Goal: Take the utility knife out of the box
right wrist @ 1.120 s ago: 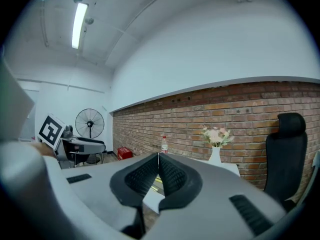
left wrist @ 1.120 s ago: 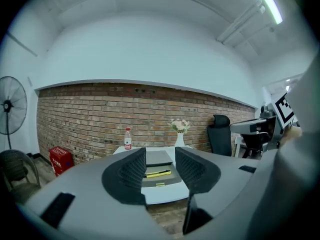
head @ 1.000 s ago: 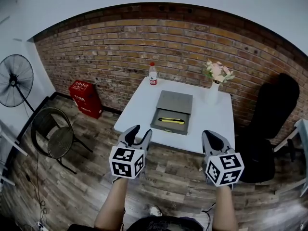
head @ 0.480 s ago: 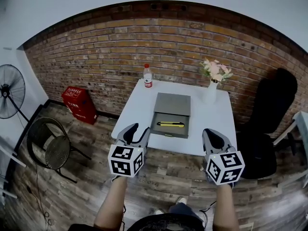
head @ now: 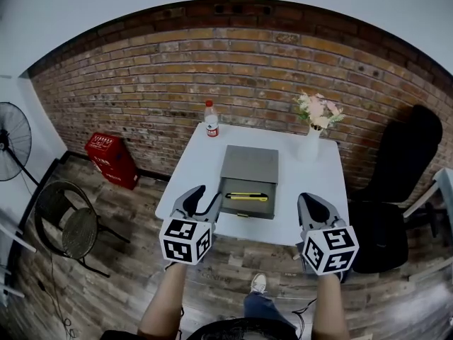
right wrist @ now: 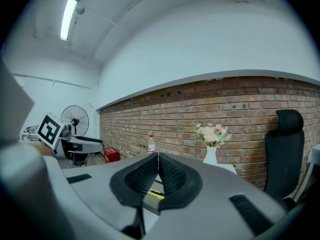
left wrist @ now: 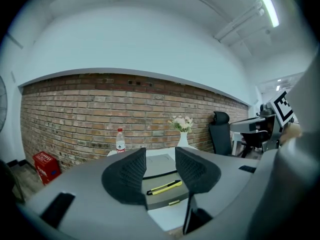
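The utility knife [head: 247, 197] lies in the pulled-out tray of the grey box [head: 244, 210], in the middle of the white tabletop [head: 195, 172]. It is flat, with its yellow body running crosswise, roughly parallel to the tabletop's near edge. Its darker end points to the person's left. Both claws hang short of that edge, over the wooden floor, pointing nearly level at the box. The left claw [head: 205, 198] has its jaws standing apart with nothing in them. In the left gripper view the left claw [left wrist: 160, 166] frames the knife [left wrist: 164, 187] almost exactly in the gap, so the knife is straight ahead of it and a touch to its right. The right claw [head: 309, 198] has its pads pressed together and is empty. From the right gripper view the right claw [right wrist: 158, 159] shows only a sliver of yellow knife [right wrist: 156, 194] low between the pads, and the knife sits ahead and off to its left. I'd judge the left claw the nearer and better lined up. Since the knife lies across the line of approach, the jaws would close along its length and not across its narrow body unless the wrist turns or comes down from above, and the tray's front wall stands between claw and knife.
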Demonstrator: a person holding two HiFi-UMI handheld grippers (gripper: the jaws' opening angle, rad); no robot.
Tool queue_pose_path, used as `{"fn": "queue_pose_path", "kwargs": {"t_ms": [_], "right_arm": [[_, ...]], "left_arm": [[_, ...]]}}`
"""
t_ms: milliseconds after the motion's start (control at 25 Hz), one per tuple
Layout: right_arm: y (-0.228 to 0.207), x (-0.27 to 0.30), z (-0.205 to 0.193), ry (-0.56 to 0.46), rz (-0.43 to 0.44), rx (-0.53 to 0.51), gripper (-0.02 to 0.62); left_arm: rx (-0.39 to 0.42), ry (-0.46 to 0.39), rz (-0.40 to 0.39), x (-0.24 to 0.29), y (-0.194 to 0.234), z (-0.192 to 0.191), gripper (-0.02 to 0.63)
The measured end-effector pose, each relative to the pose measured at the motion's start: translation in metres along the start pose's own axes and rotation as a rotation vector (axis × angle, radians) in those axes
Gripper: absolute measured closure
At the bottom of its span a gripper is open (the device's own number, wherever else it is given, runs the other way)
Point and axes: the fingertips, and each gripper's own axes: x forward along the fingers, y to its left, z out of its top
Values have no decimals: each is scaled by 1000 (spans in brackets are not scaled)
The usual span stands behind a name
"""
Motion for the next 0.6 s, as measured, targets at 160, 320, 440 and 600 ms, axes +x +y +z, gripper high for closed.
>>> {"fn": "queue_pose_path", "kwargs": {"t_ms": [160, 320, 440, 600], "right_arm": [[-25, 31, 4, -4, 4, 4, 577], [-56, 61, 14, -9, 4, 15, 577], [-76, 83, 22, -12, 10, 16, 577], [-99, 110, 28, -6, 24, 12, 577]], "left_arm": [[11, 6, -2, 39, 4, 6, 422], [20, 17, -3, 81, 6, 17, 422], [26, 18, -2, 110, 7, 27, 422], [27, 27, -2, 143, 7, 32, 422]]}}
